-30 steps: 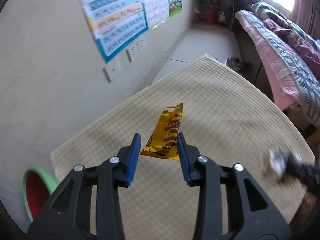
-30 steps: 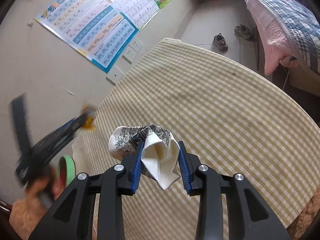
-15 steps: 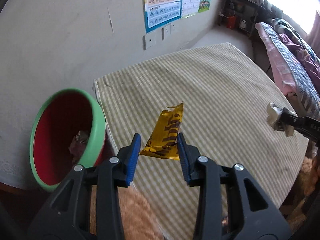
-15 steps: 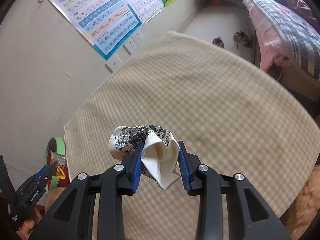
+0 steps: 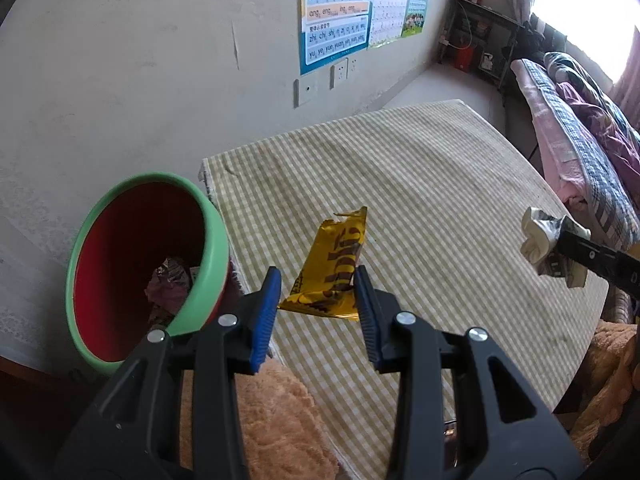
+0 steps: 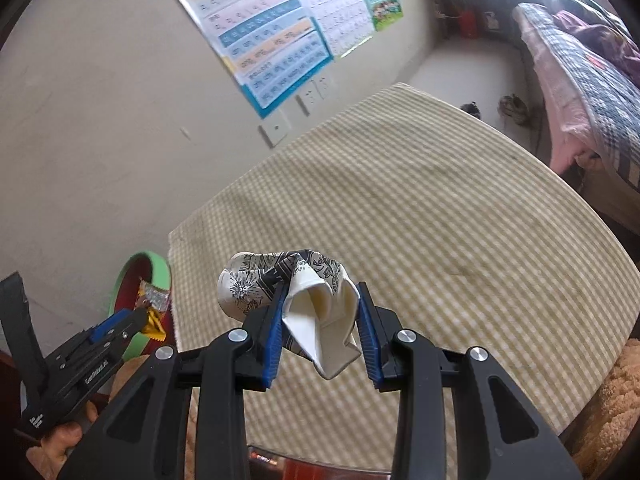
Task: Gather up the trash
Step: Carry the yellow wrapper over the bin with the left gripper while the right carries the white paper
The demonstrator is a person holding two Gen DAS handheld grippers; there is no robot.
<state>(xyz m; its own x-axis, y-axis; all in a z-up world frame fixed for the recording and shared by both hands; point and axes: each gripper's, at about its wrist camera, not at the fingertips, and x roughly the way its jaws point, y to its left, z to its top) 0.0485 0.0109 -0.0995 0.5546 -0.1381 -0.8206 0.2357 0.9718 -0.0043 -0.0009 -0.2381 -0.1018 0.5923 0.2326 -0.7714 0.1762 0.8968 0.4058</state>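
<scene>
left wrist view, read from left to right: a red bin with a green rim (image 5: 208, 256) stands on the floor against the end of the checked table (image 5: 440, 208), with crumpled wrappers already at its bottom. the left gripper (image 5: 316, 300) is clenched on a yellow snack wrapper (image 5: 334, 268), nipped at its lower edge; the wrapper stands up between the blue pads, over the table edge and just right of the bin mouth. at the far right, the right gripper's tips carry a crushed paper cup (image 5: 548, 242) above the table.

right wrist view: the bin (image 6: 138, 280) shows at lower left, the left gripper (image 6: 136, 322) beside its rim with the wrapper (image 6: 154, 320). the right gripper (image 6: 320, 328) is clamped on the patterned cup (image 6: 280, 280), flattened between its pads, over the table near that end.

procedure, as judged from here:
- carry the wrapper fully over the bin opening before letting go; a light foil piece drifts, so release it low, inside the rim.
- keep the cup pinched until the left gripper is clear of the bin, then bring it across.
- risk: a drop onto the green rim or the floor beside it.
</scene>
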